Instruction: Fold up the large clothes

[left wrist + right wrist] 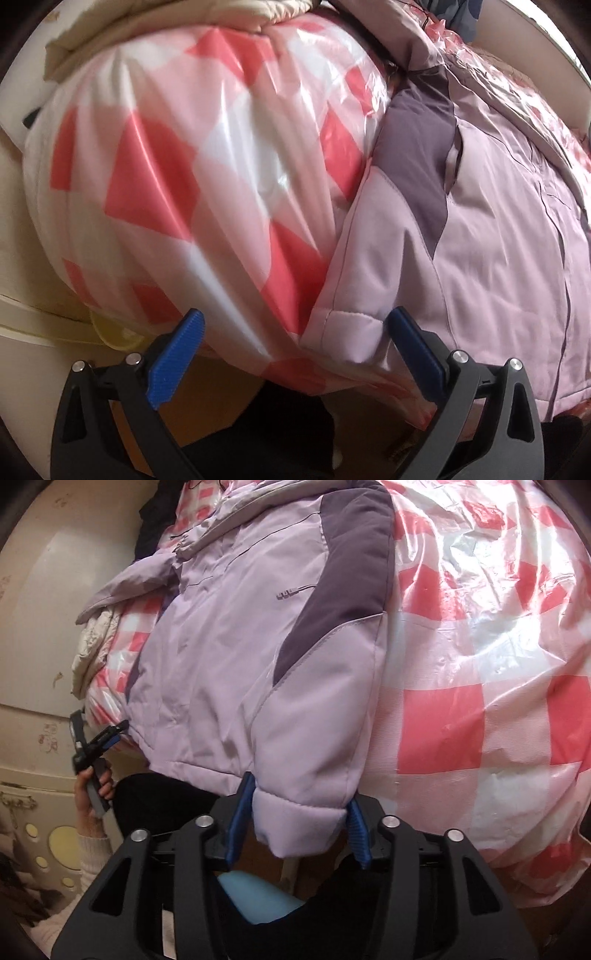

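Observation:
A lilac padded jacket (229, 657) with dark purple panels lies spread on a pink-and-white checked plastic sheet (480, 664). In the right wrist view one sleeve hangs toward me, and my right gripper (299, 805) has its blue fingers on both sides of the sleeve cuff (299, 812), gripping it. In the left wrist view the jacket (498, 240) fills the right side. My left gripper (293, 328) is open and empty, just short of another cuff (351, 336). The left gripper also shows in the right wrist view (98, 734), held in a hand beside the jacket's hem.
A cream quilt (155, 22) is bunched at the far end of the checked sheet (207, 166). A cream cabinet (33, 709) stands to the left of the bed. A light blue object (258, 897) lies below my right gripper.

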Tool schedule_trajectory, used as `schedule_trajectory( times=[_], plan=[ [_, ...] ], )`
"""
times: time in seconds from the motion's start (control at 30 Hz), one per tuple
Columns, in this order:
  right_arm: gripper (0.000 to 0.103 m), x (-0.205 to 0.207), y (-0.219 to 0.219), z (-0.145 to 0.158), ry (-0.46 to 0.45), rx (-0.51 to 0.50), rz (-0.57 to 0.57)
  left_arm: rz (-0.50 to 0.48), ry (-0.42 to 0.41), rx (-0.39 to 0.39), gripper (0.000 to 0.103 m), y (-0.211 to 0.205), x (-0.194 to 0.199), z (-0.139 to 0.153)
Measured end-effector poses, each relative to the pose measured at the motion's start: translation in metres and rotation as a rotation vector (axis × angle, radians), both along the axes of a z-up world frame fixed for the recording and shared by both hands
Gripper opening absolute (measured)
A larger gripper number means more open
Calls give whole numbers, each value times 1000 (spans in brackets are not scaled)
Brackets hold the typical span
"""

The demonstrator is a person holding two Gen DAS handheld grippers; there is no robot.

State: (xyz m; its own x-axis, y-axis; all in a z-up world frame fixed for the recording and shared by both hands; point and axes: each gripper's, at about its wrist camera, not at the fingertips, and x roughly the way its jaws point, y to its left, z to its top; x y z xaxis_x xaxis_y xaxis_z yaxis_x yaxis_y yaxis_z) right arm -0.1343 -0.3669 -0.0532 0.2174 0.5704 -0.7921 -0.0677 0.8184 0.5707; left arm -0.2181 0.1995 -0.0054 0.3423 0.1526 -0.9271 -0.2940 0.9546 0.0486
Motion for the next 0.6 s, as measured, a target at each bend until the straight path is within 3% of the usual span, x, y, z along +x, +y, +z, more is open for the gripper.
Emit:
schedule_trajectory(
  times=[0.1,0.17,0.2,0.27,0.37,0.43,0.5,0.57,0.6],
  plan=[
    [43,6,2,10,-54,61,-32,-25,4,-33,90,-3,4,-2],
    [31,7,7,22,-116,35,-47,-56,16,-129,50,-6,9,-4],
    [26,7,11,28,-146,13,-47,-64,18,-180,47,-6,10,-2],
    [24,5,15,39,-187,1,-51,-80,-4,-240,29,-5,10,9],
    [22,-7,3,67,-270,71,-86,-91,-63,-399,22,7,1,37],
    [22,-21,-12,83,-310,106,-107,-108,-95,-437,21,13,-11,52],
    [22,-29,-26,79,-291,78,-113,-137,-93,-429,21,17,-21,60],
    [25,-29,-34,52,-204,-11,-81,-170,-26,-384,27,18,-22,50],
    [28,-26,-37,25,-114,-72,-57,-168,5,-343,28,20,-20,43]
  ],
)
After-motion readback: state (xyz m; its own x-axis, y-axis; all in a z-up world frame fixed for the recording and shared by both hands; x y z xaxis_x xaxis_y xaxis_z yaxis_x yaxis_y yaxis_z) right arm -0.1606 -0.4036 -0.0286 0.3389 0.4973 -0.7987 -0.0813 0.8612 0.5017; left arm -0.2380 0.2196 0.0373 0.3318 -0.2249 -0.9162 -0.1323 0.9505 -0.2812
